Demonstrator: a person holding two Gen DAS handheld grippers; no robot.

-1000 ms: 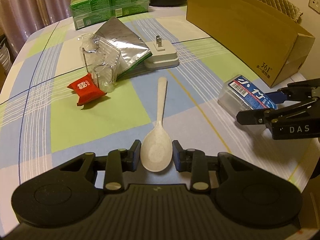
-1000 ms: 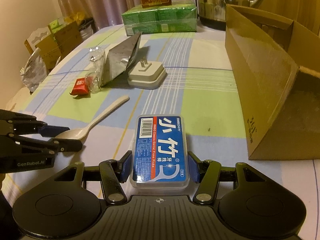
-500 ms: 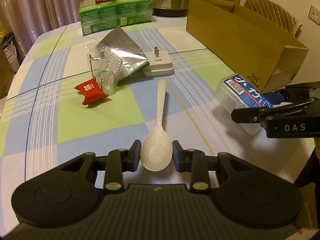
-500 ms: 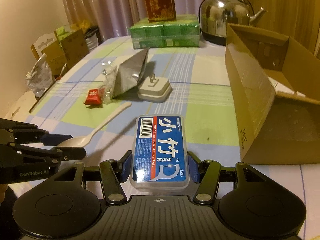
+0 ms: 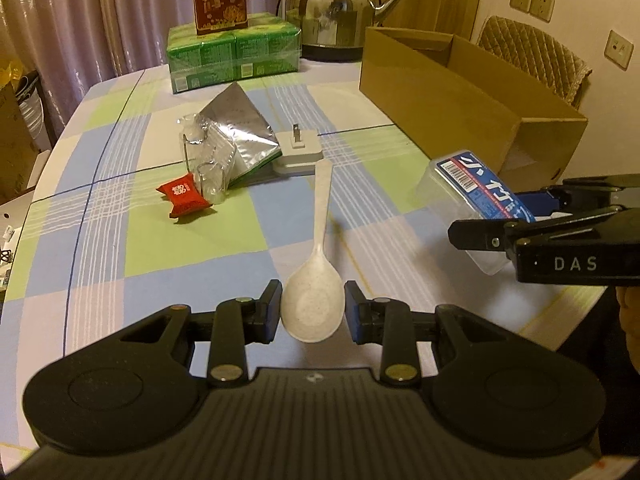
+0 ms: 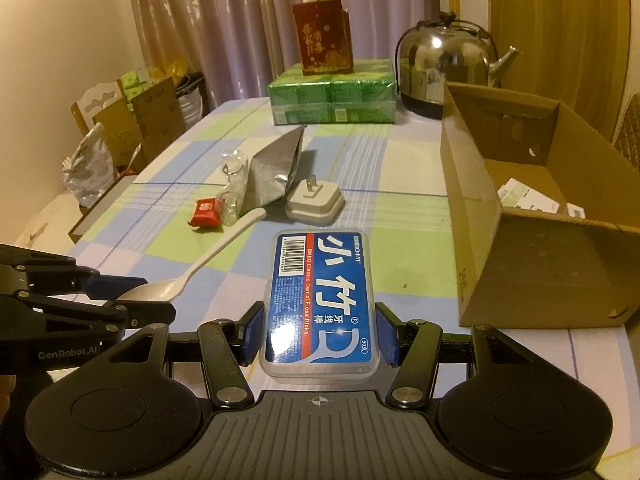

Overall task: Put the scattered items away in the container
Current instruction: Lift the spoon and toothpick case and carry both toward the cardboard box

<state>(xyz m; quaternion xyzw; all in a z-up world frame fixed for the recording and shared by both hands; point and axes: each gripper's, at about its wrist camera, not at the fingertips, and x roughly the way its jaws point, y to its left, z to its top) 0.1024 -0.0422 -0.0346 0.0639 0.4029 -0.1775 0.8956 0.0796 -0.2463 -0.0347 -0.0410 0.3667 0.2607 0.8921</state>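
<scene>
We have lifted the white spoon (image 5: 316, 280) and the dental floss pick box (image 6: 320, 304) clear of the tablecloth – left gripper (image 5: 312, 312) clamped on the bowl, right gripper (image 6: 318, 334) on the box – so the cardboard box (image 6: 540, 216), now showing its inside at right, comes next.

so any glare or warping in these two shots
Left wrist view: warm dim light, glare on the kettle, curved table edge, black corners. Right wrist view: same orange cast, glare on the floss box, cardboard box walls bowed.
</scene>
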